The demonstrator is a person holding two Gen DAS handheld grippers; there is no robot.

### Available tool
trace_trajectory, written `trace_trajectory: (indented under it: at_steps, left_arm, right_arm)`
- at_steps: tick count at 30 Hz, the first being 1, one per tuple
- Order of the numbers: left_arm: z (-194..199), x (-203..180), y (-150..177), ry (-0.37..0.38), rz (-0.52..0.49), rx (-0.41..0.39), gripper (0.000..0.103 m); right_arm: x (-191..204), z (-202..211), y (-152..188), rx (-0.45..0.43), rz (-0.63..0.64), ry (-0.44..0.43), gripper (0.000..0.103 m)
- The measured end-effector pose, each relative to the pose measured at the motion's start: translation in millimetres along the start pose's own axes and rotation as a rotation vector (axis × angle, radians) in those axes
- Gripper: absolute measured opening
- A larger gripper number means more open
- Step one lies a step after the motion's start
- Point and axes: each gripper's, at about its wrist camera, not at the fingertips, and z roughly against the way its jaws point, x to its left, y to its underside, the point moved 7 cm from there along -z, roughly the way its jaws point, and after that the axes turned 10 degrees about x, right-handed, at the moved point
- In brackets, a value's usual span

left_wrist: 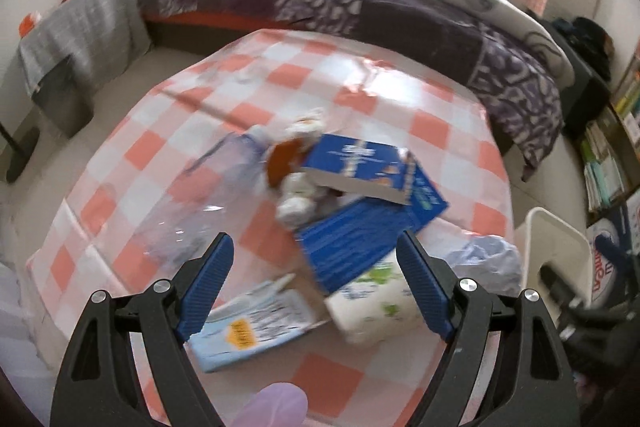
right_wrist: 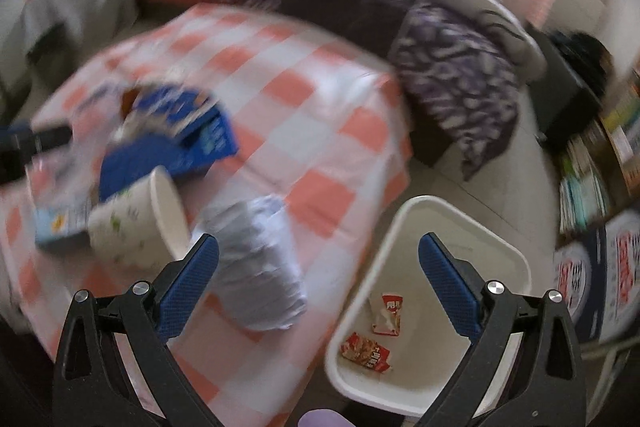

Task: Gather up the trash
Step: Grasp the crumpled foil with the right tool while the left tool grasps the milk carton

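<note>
Blue pads of my left claw (left_wrist: 312, 263) gape wide, empty, above blue box (left_wrist: 352, 251), paper cup (left_wrist: 376, 303), carton (left_wrist: 256, 323) on checked table (left_wrist: 360, 99) | my right claw (right_wrist: 318, 267) wide, empty, between crumpled bag (right_wrist: 260, 267) and white bin (right_wrist: 496, 251) holding two red wrappers (right_wrist: 366, 349).

We hold our left gripper (left_wrist: 316, 247) with its jaws spread wide, nothing between the blue pads (left_wrist: 210, 279). Our right gripper (right_wrist: 320, 249) is spread just as wide, its fingers (right_wrist: 448, 279) empty. A gloved fingertip (left_wrist: 276, 407) shows below and behind each pair of fingers.
</note>
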Motion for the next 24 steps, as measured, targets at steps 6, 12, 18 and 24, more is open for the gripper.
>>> trace_trajectory:
  at_steps: [6,12,18,24]
  left_arm:
    - [-3,21,11,-0.013,-0.116,0.105,0.081]
    - [-43,19,56,-0.137,-0.412,0.288,0.081]
    - [-75,22,73,-0.209,-0.52,0.355,0.081]
    - [-96,30,70,-0.202,-0.502,0.407,0.082]
  right_arm:
    - [27,-36,4,0.134,0.09,-0.018,0.084]
    - [33,-55,3,0.228,0.043,-0.097,0.048]
    - [39,-47,-5,0.197,0.022,-0.116,0.041]
    - [38,-35,-9,0.157,0.004,-0.118,0.04]
